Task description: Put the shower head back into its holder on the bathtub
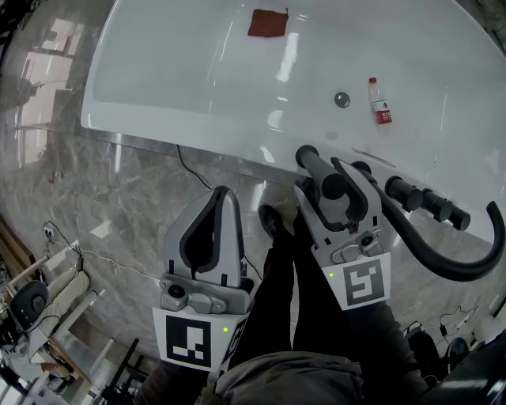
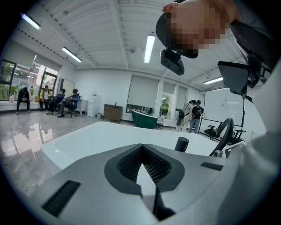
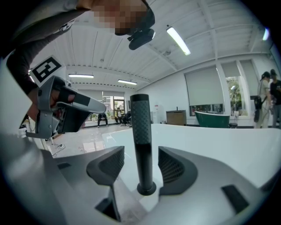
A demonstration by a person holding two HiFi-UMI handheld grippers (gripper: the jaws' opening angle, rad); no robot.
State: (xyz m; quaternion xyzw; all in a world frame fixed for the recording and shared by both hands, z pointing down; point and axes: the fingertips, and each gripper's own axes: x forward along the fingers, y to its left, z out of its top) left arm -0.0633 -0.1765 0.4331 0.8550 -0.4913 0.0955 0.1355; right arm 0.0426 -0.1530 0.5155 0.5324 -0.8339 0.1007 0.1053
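Note:
The black shower head handle (image 1: 319,171) stands upright on the near rim of the white bathtub (image 1: 182,71). Its foot sits in a round black holder ring (image 3: 146,189). My right gripper (image 1: 326,179) is open around the handle (image 3: 141,132), and a gap shows on each side between it and the pads. The black hose (image 1: 451,267) loops away to the right. To the left, over the marble floor and short of the tub, my left gripper (image 1: 224,192) is shut and holds nothing. The left gripper view shows its tips (image 2: 142,147) meeting, with the handle (image 2: 181,144) beyond.
Two black tap knobs (image 1: 405,192) (image 1: 439,209) stand on the rim right of the handle. Inside the tub lie a red cloth (image 1: 268,23), a small red-labelled bottle (image 1: 380,101) and the drain (image 1: 341,100). The person's legs (image 1: 285,269) are between the grippers. Cables run across the floor.

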